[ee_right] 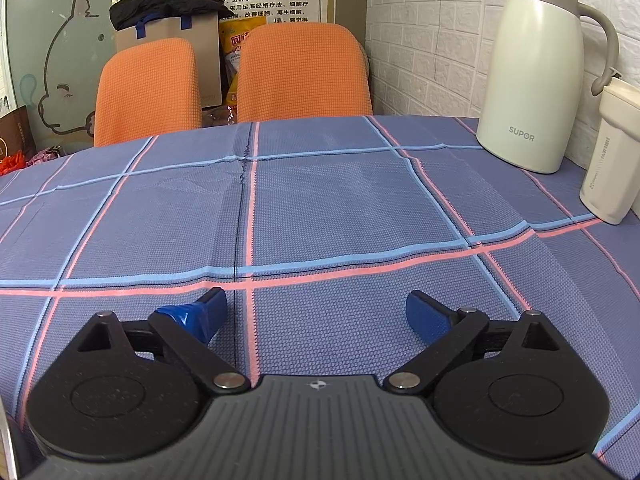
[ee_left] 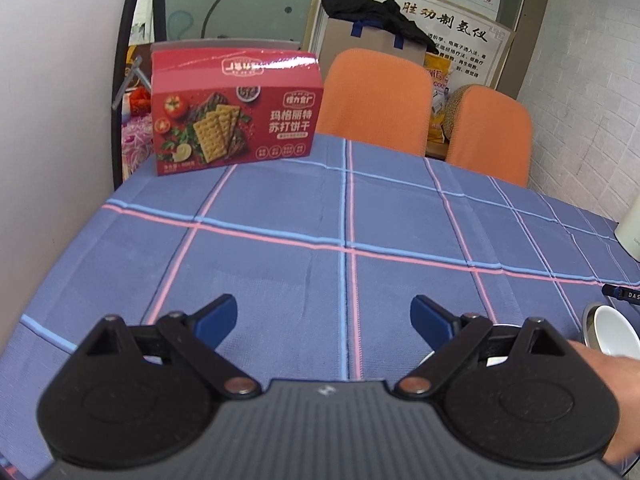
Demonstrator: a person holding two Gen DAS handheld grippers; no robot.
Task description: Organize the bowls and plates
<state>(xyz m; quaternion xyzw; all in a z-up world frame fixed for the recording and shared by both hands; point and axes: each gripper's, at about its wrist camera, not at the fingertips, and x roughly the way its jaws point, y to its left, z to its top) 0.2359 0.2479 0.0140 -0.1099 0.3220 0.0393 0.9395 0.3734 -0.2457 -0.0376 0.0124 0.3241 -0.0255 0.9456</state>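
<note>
My left gripper (ee_left: 324, 316) hovers open over the blue checked tablecloth (ee_left: 280, 216), nothing between its blue pads. At the right edge of the left wrist view a white bowl (ee_left: 614, 330) sits inside a metal-rimmed dish (ee_left: 586, 320), partly hidden behind the gripper body and a person's hand (ee_left: 612, 372). My right gripper (ee_right: 316, 312) is open too, low above bare cloth (ee_right: 320, 200). No plate or bowl shows in the right wrist view.
A red cracker box (ee_left: 234, 110) stands at the table's far left. A cream thermos jug (ee_right: 536, 68) and a white cup (ee_right: 612, 152) stand at the right by the brick wall. Two orange chairs (ee_right: 224, 76) face the far edge. A dark pen-like object (ee_left: 622, 293) lies near the bowl.
</note>
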